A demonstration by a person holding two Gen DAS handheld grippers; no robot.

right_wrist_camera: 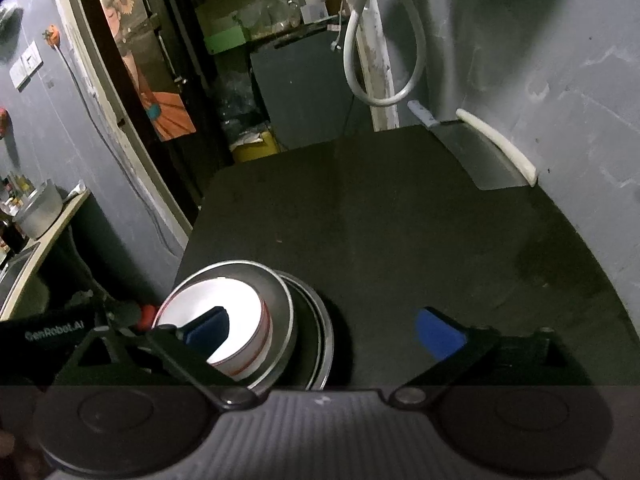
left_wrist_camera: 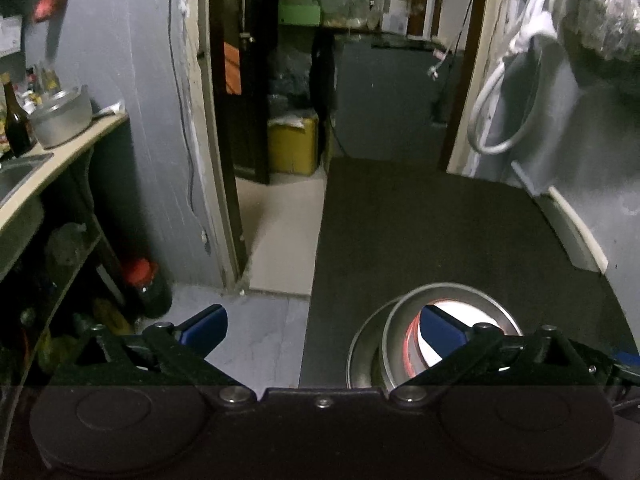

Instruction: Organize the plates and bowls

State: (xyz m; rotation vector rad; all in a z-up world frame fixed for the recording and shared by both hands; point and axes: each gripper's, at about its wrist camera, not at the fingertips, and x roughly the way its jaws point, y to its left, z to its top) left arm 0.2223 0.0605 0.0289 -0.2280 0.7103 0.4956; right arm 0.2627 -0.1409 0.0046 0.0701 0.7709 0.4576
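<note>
Shown from two wrist views above a dark table (right_wrist_camera: pixel 400 220). Left gripper (left_wrist_camera: pixel 324 330) spread wide, blue pads (left_wrist_camera: pixel 204 326) well apart, nothing clamped between them; right pad seen in front of the stack, contact not discernible. Right gripper (right_wrist_camera: pixel 324 330) likewise spread wide and empty, left pad (right_wrist_camera: pixel 210 328) overlapping the stack in view, right pad over bare tabletop. Stacked near the table's near left corner: white bowl (right_wrist_camera: pixel 236 312) with a red band, nested inside a steel bowl (right_wrist_camera: pixel 280 300), itself resting on a steel plate (right_wrist_camera: pixel 324 332). Same stack seen at lower right of the left view: white bowl (left_wrist_camera: pixel 456 308), steel bowl (left_wrist_camera: pixel 452 292), plate (left_wrist_camera: pixel 360 344). Rest of the tabletop bare except at its far right edge, against the grey wall (right_wrist_camera: pixel 560 80): cleaver (right_wrist_camera: pixel 472 152) lying flat, pale strip (right_wrist_camera: pixel 500 144) just beside it. White hose (right_wrist_camera: pixel 384 60) looped on the wall above the far corner. Open doorway (left_wrist_camera: pixel 288 120) beyond the table, yellow container (left_wrist_camera: pixel 294 146) on the floor inside, green box (left_wrist_camera: pixel 300 14) on a shelf further back. Counter (left_wrist_camera: pixel 60 156) at far left with a metal pot (left_wrist_camera: pixel 62 118) and a dark bottle (left_wrist_camera: pixel 16 116) near a sink. Red-capped jar (left_wrist_camera: pixel 146 284) on the floor below the counter.
</note>
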